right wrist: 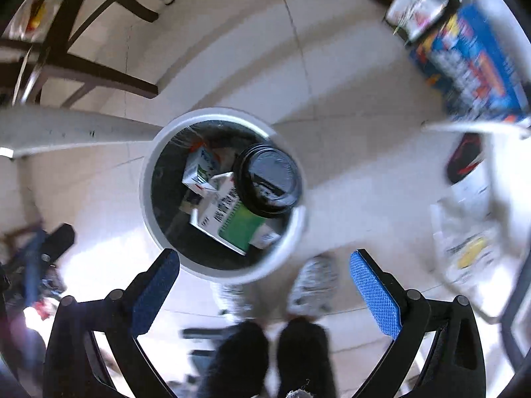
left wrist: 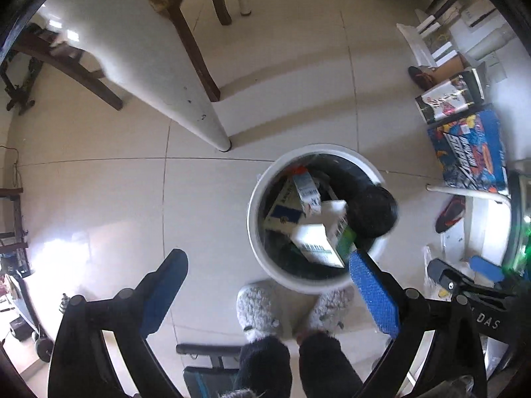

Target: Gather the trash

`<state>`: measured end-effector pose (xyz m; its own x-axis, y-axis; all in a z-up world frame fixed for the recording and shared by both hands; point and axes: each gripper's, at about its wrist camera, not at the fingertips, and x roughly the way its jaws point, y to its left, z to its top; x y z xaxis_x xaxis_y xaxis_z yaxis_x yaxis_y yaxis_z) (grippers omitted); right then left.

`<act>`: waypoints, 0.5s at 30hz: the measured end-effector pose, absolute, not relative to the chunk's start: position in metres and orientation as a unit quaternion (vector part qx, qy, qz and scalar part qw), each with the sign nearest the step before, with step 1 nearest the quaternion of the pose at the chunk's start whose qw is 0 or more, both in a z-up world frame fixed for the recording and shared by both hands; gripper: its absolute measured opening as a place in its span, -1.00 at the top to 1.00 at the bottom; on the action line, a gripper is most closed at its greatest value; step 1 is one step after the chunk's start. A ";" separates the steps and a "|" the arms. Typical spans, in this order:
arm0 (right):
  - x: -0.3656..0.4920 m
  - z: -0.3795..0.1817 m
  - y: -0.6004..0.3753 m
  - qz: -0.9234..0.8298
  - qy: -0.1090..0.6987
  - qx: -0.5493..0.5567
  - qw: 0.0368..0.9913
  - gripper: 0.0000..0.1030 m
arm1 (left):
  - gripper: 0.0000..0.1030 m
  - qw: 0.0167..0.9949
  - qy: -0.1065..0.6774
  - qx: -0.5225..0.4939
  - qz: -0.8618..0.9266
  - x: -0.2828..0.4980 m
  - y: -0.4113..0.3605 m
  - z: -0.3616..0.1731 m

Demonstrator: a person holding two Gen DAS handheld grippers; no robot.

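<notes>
Gaping empty, two hand-held grippers [left wrist: 265, 285] [right wrist: 265, 285] overlook one bin [right wrist: 151, 205] holding three cartons [right wrist: 232, 222].

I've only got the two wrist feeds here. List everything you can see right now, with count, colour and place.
Trash bin: one, white rim, dark liner, on the floor by the feet.
Cartons: about three, white with blue or green print, inside the bin.
Cup lid: one, black, at the bin's mouth over the cartons.
Table leg: one, white, beside the bin.
Chairs: dark wood, behind the table leg.
Boxes: a blue one and a black-and-white one, on the floor to the right.
Slippers: two, grey and fluffy, on the person's feet.
Left tongs: open, empty.
Right tongs: open, empty.
</notes>
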<state>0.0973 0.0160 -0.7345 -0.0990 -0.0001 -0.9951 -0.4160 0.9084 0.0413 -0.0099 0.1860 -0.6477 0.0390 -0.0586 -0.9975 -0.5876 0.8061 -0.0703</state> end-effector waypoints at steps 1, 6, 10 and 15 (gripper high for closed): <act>0.093 -0.721 0.015 0.155 0.717 -0.154 0.662 -1.00 | -0.93 0.679 0.666 -0.240 0.195 -0.015 0.182 -0.631; 0.079 -0.630 0.000 0.149 0.687 -0.172 0.690 -1.00 | -0.93 0.682 0.665 -0.236 0.191 -0.032 0.162 -0.558; 0.060 -0.548 -0.012 0.153 0.669 -0.173 0.707 -1.00 | -0.93 0.683 0.665 -0.239 0.184 -0.049 0.148 -0.490; 0.031 -0.434 -0.032 0.167 0.666 -0.141 0.713 -1.00 | -0.93 0.702 0.654 -0.223 0.173 -0.066 0.134 -0.398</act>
<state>0.0311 -0.0325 -0.4340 0.0572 0.0499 -0.9971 -0.4259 0.9045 0.0208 -0.0657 0.1341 -0.3978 0.0855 -0.0495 -0.9951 -0.5343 0.8407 -0.0877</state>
